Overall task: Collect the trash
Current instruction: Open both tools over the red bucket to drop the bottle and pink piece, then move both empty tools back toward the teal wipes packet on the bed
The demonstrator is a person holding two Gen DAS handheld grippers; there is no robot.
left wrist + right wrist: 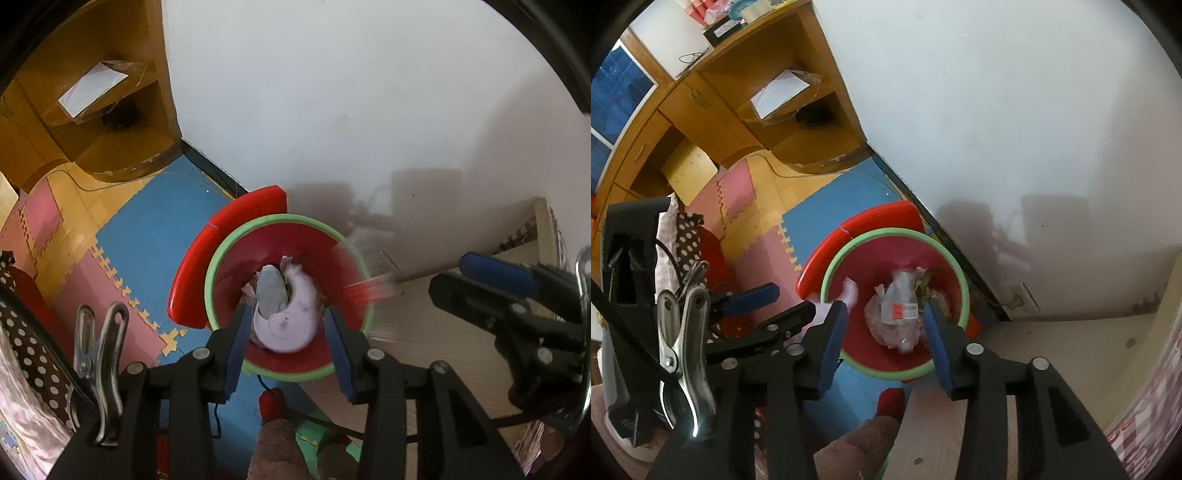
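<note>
Red bin (325, 254) with a green rim stands on the blue foam mat (147, 236), against the wall, its red lid (207, 258) tipped back on the far-left side. Left wrist view: pale lilac cloth-like wad (291, 317) sits between the left gripper (286, 350) pads, directly over the bin mouth; the pads flank it closely, but contact cannot be confirmed. Right wrist view: clear plastic wrapper (899, 306) with a red label lies inside the bin among other scraps. Right gripper (886, 343) jaws spread, nothing between the pads. Wooden shelving (768, 99) far left.
</note>
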